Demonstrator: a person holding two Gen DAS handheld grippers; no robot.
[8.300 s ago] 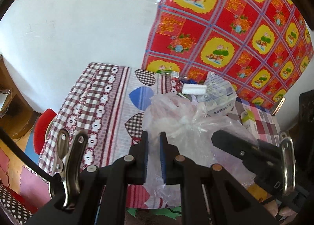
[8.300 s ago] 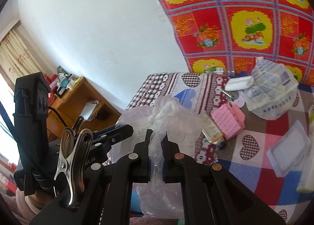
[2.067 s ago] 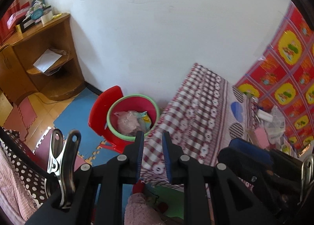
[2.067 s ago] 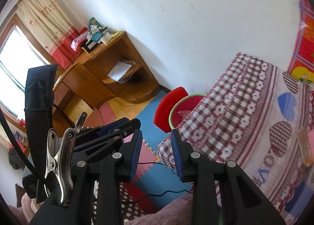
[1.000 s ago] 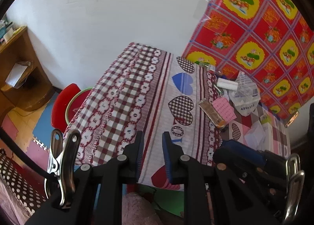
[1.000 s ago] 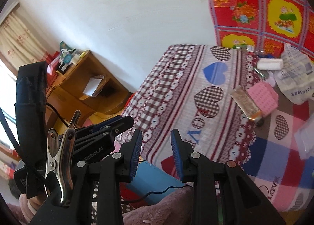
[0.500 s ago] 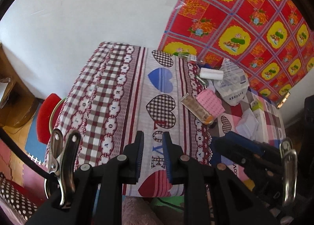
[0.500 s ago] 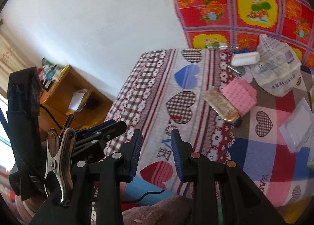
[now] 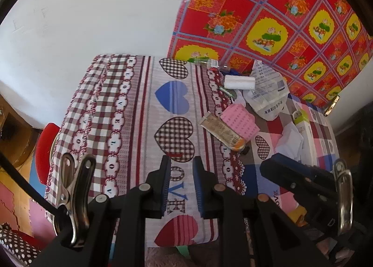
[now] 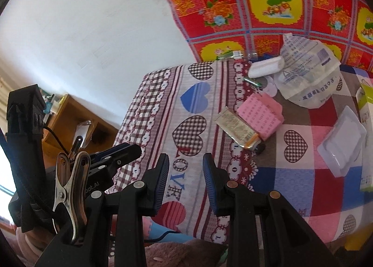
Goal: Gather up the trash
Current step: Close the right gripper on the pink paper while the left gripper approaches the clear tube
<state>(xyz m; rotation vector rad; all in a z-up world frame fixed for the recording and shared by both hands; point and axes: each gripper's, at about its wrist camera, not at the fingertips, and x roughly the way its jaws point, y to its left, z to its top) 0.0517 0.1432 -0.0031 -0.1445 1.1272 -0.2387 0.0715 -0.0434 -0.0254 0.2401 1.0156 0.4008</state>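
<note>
Both grippers (image 9: 179,169) (image 10: 185,169) empty, fingers slightly parted. Trash at frame right on bench (image 9: 130,113). Best approached low over tube (image 10: 237,128), fingers widened first.

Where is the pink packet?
The pink packet lies on the table, right of centre in both views, touching the tan wrapper, below the white printed bag.

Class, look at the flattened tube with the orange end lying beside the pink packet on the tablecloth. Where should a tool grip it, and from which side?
Probably best across the flat tube's narrow width near its middle, coming down from above with the pads on its two long edges. It lies flat and slanted. The pink packet touches its far edge, so the near, orange end looks freer.
</note>
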